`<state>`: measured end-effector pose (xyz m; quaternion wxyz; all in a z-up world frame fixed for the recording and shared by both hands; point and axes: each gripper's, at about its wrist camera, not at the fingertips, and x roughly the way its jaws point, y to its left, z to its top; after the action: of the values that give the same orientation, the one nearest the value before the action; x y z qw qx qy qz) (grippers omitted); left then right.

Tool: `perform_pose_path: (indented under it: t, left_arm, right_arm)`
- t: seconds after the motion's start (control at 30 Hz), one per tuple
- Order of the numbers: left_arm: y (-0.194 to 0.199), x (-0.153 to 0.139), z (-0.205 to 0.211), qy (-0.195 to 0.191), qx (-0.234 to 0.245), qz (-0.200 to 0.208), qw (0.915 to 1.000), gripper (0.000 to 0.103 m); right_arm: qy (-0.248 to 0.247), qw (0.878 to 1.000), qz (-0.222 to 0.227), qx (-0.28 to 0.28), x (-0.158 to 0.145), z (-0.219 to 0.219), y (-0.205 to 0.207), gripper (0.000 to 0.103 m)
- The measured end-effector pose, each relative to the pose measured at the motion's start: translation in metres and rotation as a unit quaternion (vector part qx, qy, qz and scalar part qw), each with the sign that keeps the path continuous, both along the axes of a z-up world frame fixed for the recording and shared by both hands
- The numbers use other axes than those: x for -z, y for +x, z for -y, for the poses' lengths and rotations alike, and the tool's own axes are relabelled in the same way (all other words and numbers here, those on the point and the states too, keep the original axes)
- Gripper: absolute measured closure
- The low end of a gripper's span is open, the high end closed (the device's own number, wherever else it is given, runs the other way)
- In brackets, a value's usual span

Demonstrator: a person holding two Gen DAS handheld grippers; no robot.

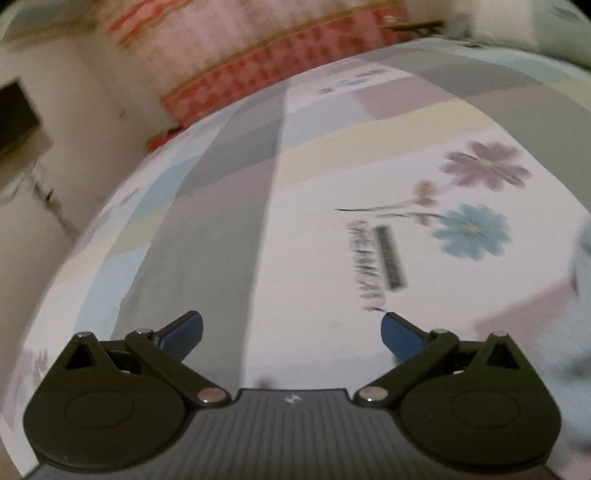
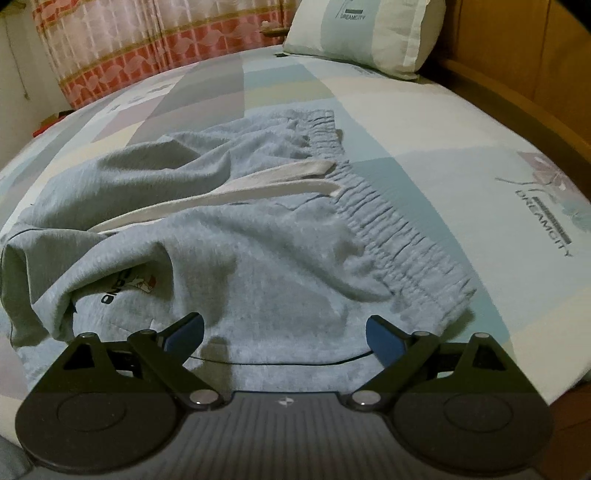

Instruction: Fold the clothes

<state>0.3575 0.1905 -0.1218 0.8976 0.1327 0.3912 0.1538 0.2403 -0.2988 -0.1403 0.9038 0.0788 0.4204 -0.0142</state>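
Shorts (image 2: 236, 236): grey sweat pair, rumpled on the bed sheet (image 2: 461, 122), one leg flopped over, waistband (image 2: 391, 221) toward the pillow (image 2: 369, 33).
R claw (image 2: 285, 334): spread wide, empty, hem right btwn the tips.
L claw (image 1: 291, 334): wide too, holding nothing, over bare sheet w/ flower print; view's blurry.
Tip: imo flatten bunched leg b4 any fold, pinch edges not mid-fabric.
Drawstring (image 2: 236, 195): loose on top, tuck it.

Left-wrist view motion-blurred; grey shorts (image 2: 229, 236) cut off left.
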Motion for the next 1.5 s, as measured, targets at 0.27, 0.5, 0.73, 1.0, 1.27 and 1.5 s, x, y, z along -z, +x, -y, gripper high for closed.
perform_pose_path:
  t: [0.27,0.5,0.73,1.0,1.27,1.5]
  left_arm:
    - [-0.058,-0.024,0.051,-0.067,0.163,-0.001,0.9843,0.001]
    - [-0.125,-0.048,0.112,-0.002,0.245,0.022,0.9692,0.001]
    - [-0.147,-0.048,0.142,-0.052,0.335,0.011,0.9407,0.001]
    - [-0.09,0.008,0.13,-0.122,0.335,-0.026,0.934,0.001]
    - [-0.065,0.019,0.095,-0.145,0.284,-0.019,0.9477,0.0]
    - [-0.071,0.017,0.077,-0.141,0.264,-0.001,0.9542,0.001]
  right_arm:
    - [-0.003,1.0,0.013,-0.015,-0.016,-0.014,0.002,0.004]
    - [-0.013,0.999,0.033,-0.042,-0.031,-0.031,-0.001,0.003]
    - [-0.017,0.998,0.035,-0.046,-0.035,-0.037,-0.006,0.002]
    - [-0.037,0.997,0.032,-0.051,-0.04,-0.044,-0.014,0.0]
    - [-0.059,0.997,0.017,-0.045,-0.038,-0.047,-0.012,0.0]
    - [-0.068,0.996,0.015,-0.063,-0.038,-0.06,-0.011,0.0]
